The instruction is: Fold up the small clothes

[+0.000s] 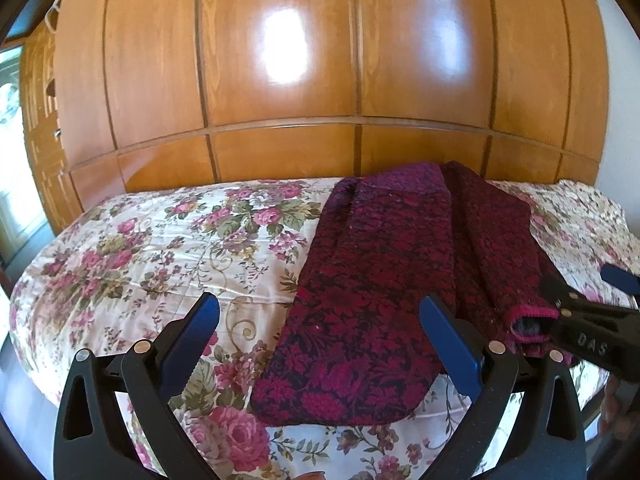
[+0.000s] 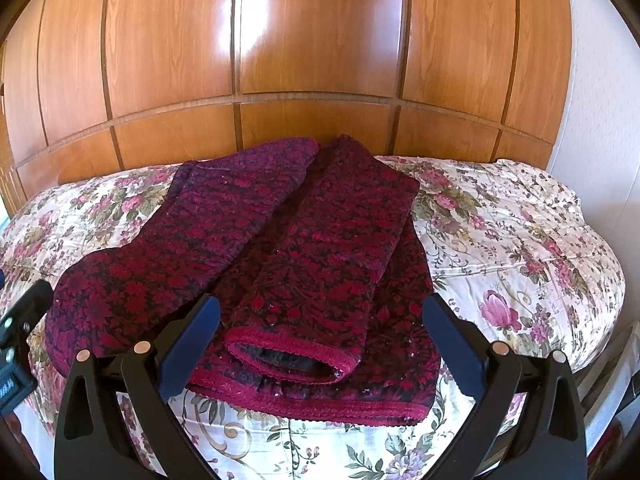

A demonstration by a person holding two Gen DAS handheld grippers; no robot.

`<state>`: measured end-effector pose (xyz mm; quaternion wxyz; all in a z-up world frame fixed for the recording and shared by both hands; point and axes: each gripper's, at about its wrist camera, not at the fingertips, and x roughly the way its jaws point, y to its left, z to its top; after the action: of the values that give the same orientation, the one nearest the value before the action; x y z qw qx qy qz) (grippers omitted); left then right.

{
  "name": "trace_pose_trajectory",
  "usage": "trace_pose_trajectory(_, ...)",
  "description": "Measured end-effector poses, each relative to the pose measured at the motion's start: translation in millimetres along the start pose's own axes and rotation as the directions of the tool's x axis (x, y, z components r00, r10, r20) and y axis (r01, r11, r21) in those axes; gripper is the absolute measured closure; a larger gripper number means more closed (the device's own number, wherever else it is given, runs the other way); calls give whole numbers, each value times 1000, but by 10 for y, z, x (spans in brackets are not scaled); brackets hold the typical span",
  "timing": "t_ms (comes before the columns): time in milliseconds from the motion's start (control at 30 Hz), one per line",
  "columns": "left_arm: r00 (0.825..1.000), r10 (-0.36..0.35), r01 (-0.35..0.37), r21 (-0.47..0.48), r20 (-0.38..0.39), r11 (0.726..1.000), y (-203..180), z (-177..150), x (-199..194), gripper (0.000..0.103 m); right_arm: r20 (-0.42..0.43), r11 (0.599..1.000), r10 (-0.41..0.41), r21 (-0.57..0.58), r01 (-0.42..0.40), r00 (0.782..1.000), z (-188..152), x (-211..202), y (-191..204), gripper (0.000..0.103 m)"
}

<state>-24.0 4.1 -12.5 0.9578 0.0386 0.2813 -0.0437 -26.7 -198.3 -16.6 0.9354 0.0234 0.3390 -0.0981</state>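
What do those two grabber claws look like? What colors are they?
Each one looks like a big black plastic clamp. The left gripper and right gripper both have two curved black arms with teardrop-shaped holes, round shiny metal pins at the joints, and flat dark-blue fingers with little jagged teeth along the edge. In the left camera's view, the right gripper shows white letters, "DAS". No cables or sleeves show.
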Motion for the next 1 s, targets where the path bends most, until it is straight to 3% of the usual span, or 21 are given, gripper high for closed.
trace_pose_trajectory(367,996,27,-23,39,-89,999,-6,-142,201,4,-51,999,35,9,-34,998,-64,140,-52,2)
trace_pose_trajectory(567,992,7,7,108,-128,994,-51,-242,330,4,-100,991,131,0,-132,986,-95,240,-50,2)
trace_pose_trajectory(733,993,19,3,190,-114,982,-114,-369,400,4,-136,982,183,-11,-186,974,-150,312,-49,2)
trace_pose_trajectory(800,993,11,13,201,-121,980,-123,-391,440,7,-141,979,201,-15,-205,970,-155,329,-43,2)
trace_pose_trajectory(867,991,-23,49,196,-134,979,-114,-401,470,20,-140,976,209,-31,-215,968,-139,348,-2,4)
trace_pose_trajectory(933,991,-41,66,200,-129,978,-131,-400,469,25,-137,975,209,-49,-217,968,-116,375,42,6)
trace_pose_trajectory(1000,992,-54,78,214,-117,974,-152,-405,451,30,-143,974,201,-77,-214,969,-103,427,100,15)
